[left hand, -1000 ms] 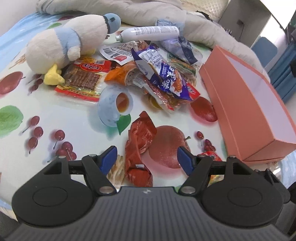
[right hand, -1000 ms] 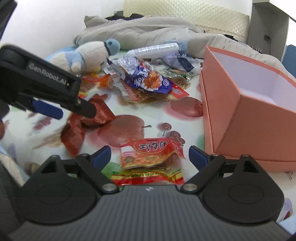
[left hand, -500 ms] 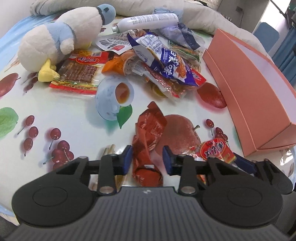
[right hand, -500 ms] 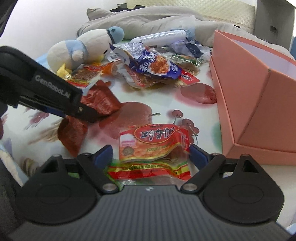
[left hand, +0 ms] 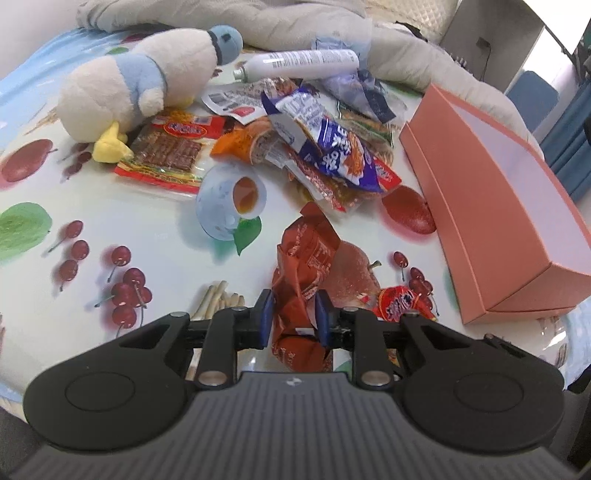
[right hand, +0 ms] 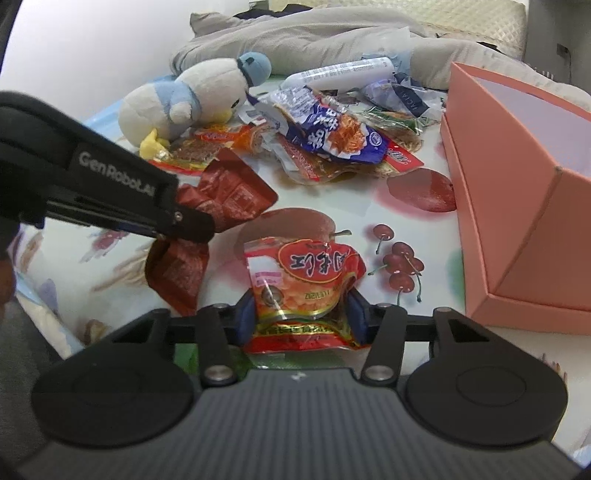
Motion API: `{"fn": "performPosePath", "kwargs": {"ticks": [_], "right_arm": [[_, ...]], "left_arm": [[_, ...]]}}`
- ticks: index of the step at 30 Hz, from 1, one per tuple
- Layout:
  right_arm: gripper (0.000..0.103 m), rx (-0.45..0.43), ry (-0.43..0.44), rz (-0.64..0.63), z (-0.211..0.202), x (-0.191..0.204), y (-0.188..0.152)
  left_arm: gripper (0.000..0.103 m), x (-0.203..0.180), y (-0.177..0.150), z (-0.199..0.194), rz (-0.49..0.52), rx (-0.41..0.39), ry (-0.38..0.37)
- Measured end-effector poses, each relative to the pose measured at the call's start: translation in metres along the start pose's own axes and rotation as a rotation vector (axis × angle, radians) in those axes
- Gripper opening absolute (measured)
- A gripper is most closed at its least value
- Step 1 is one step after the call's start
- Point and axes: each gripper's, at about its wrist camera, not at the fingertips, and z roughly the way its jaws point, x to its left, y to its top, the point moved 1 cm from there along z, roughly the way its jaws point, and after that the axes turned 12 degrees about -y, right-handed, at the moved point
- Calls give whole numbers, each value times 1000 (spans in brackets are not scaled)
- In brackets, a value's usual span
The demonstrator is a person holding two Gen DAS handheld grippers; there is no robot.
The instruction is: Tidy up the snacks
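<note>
My left gripper [left hand: 293, 319] is shut on the lower part of a crumpled dark red snack packet [left hand: 306, 251] that lies on the fruit-print tablecloth. The right wrist view shows that gripper [right hand: 192, 221] from the side, pinching the same packet [right hand: 225, 192]. My right gripper [right hand: 301, 317] is closing on an orange-red snack packet [right hand: 303, 280]; its blue pads press both sides and the packet bunches between them. This packet [left hand: 400, 301] also shows just right of the left gripper. An open pink box [right hand: 517, 206] stands at the right.
Behind the grippers lies a pile of snack packets [left hand: 332, 155] with a white tube [left hand: 303, 62] and a plush toy [left hand: 147, 85]. A pale blue tape roll [left hand: 231, 199] sits left of the dark red packet. Grey cloth [left hand: 258, 22] runs along the back.
The left jaws went from wide open to shut on the dark red packet. The right jaws narrowed around the orange-red packet, which now bunches between them.
</note>
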Motion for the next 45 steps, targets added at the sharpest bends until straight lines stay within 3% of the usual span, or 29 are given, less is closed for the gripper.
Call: {"fn": "performPosePath", "kwargs": {"ticks": [1, 2, 23, 35, 45], "right_arm": [[52, -7, -9, 5, -3, -1, 1], [46, -15, -15, 11, -7, -3, 2], [46, -187, 2, 84, -90, -31, 57], [46, -337, -39, 102, -131, -60, 98], [46, -395, -109, 154, -141, -103, 115]], "left_arm": [[28, -1, 1, -3, 4, -4, 2], [28, -3, 1, -6, 6, -9, 2], [28, -39, 40, -81, 32, -128, -8], [28, -86, 70, -117, 101, -222, -86], [28, -129, 90, -114, 138, -250, -157]]}}
